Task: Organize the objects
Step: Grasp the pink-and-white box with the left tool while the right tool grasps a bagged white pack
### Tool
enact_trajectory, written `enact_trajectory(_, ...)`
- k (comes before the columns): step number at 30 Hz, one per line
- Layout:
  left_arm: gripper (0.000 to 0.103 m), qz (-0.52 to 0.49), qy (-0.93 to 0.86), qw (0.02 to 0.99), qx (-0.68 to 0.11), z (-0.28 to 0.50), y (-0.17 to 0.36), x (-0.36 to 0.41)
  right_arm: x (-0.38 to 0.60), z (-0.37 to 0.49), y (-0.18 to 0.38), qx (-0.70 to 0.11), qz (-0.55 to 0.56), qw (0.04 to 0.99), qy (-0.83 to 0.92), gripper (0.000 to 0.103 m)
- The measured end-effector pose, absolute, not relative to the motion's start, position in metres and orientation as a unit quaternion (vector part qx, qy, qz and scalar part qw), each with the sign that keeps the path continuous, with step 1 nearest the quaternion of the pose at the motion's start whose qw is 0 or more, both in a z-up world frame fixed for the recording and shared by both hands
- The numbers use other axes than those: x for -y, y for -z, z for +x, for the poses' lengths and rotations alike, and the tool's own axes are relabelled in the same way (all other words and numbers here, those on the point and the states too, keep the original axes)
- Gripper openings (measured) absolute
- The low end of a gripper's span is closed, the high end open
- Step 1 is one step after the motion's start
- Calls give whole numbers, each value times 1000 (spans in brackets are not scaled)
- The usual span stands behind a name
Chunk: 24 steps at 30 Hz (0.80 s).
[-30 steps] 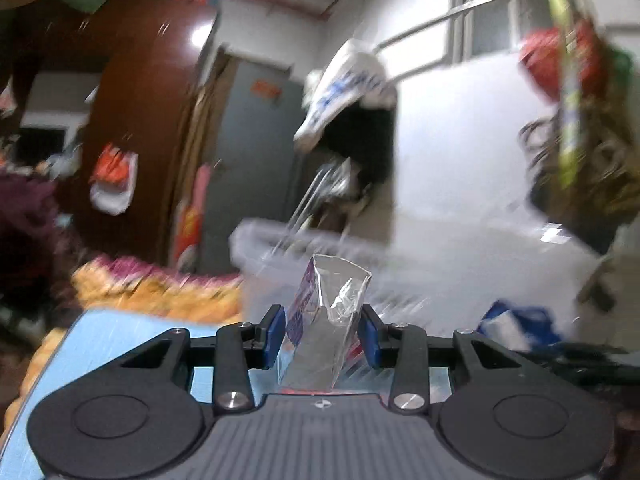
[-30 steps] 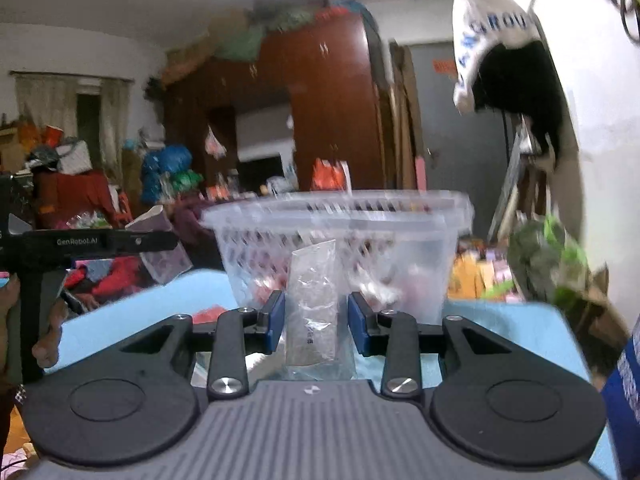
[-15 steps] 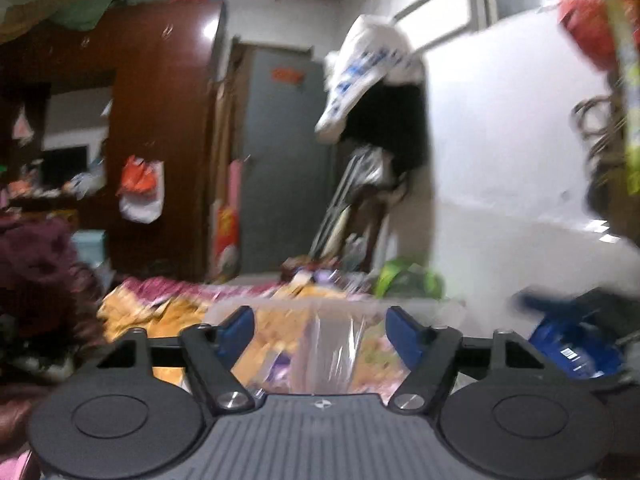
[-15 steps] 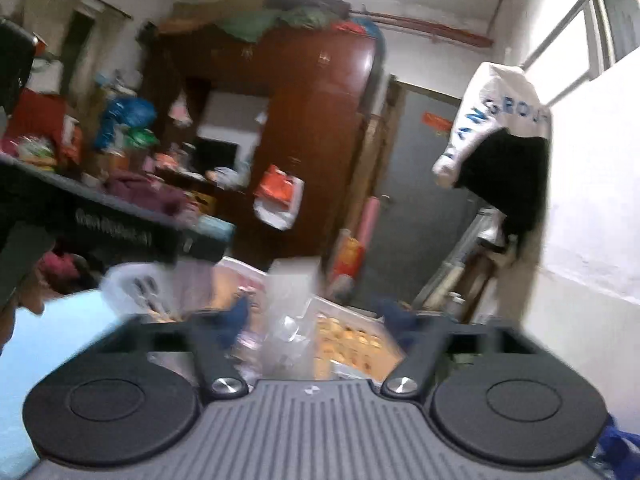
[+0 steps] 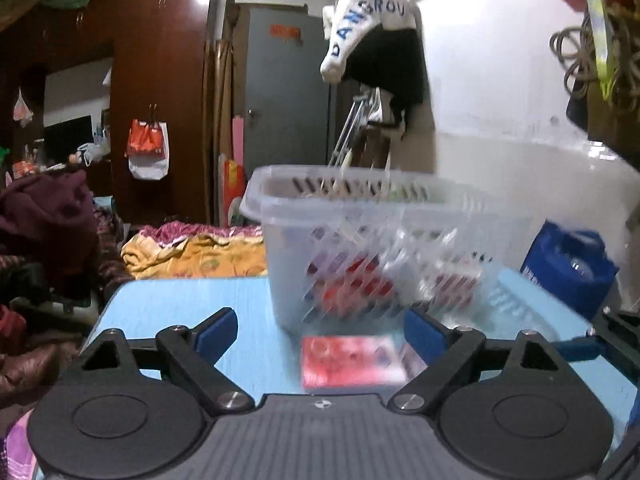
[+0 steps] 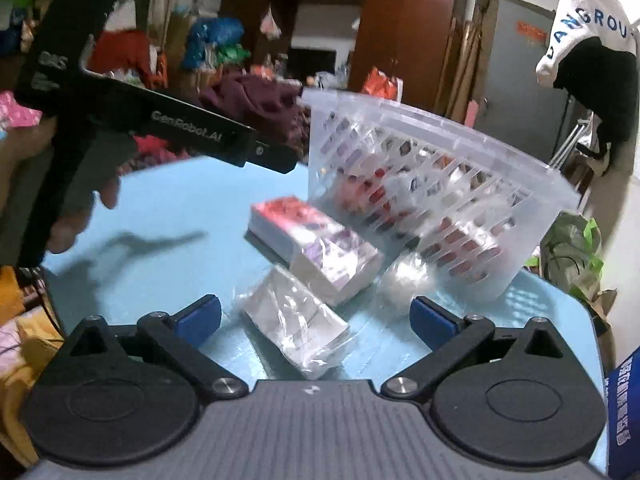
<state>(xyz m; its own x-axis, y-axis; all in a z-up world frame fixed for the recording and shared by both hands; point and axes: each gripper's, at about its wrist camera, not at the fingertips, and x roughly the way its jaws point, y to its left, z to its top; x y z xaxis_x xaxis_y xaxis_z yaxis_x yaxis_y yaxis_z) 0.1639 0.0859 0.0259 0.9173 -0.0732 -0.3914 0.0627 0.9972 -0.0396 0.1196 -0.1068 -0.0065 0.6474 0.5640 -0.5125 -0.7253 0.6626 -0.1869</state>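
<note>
At the far left of the right wrist view, a person's hand [image 6: 60, 216] is gripping the handle of the left gripper [image 5: 320, 334], whose black body is reaching in over the light blue table [image 6: 168, 208]. Its blue-padded jaws have just been opening and are now standing wide apart, gripping nothing; in the left wrist view a red-printed packet [image 5: 350, 362] is lying flat on the table in the gap, clear of both pads. Moving right, that same packet [image 6: 312, 248] is sitting just in front of the clear slotted basket [image 6: 436, 200], with a second, clear-wrapped packet [image 6: 296, 326] lying beside it, nearer the camera. The right gripper [image 6: 316, 318] has also just been spreading its jaws and is holding nothing; the clear-wrapped packet is resting on the table between its blue pads without touching them. Further right, the basket is standing on the table, holding red and white items that are blurred through its slots. A white and black garment [image 6: 588, 40] is hanging on the wall at the far right.
</note>
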Motion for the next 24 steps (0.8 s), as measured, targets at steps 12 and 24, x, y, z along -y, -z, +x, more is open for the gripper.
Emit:
enact_trajectory(12,92,18,39,963,-267,186,2,-62,147,137,21,-234,-143,886,-373,43)
enact_trajectory(24,73,17,33,968,-250,184,2,-47,181,139,18,-199,-72,904,-370,43)
